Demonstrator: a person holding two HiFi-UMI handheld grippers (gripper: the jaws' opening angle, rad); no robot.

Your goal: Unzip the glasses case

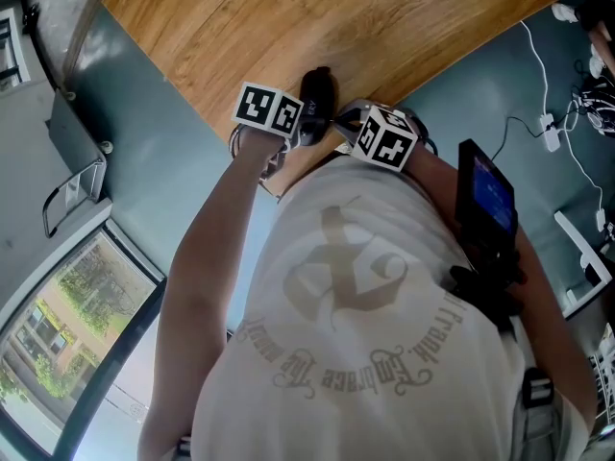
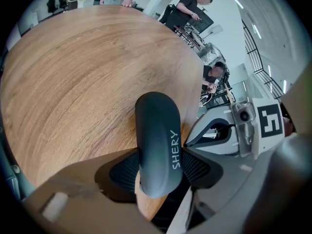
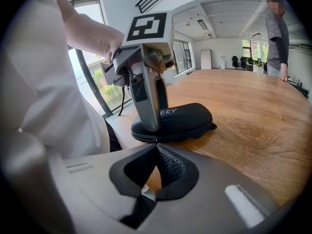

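A black zipped glasses case [image 1: 317, 92] lies on the wooden table [image 1: 288, 17] near its front edge. In the left gripper view the case [image 2: 157, 140] runs lengthwise between the pads [image 2: 124, 172], which press on its two long sides, so my left gripper [image 2: 158, 174] is shut on it. The right gripper view shows the case [image 3: 187, 118] with a left gripper finger [image 3: 146, 101] standing across it and the zipper pull [image 3: 213, 126] at its far end. My right gripper [image 3: 156, 147] hangs just short of the case's near end, fingertips together, nothing between them.
The table's edge runs close under both grippers, with grey floor beyond. A dark device [image 1: 485, 205] is strapped at the person's right side. Cables [image 1: 548, 123] lie on the floor to the right. A person [image 3: 278, 38] stands at the table's far side.
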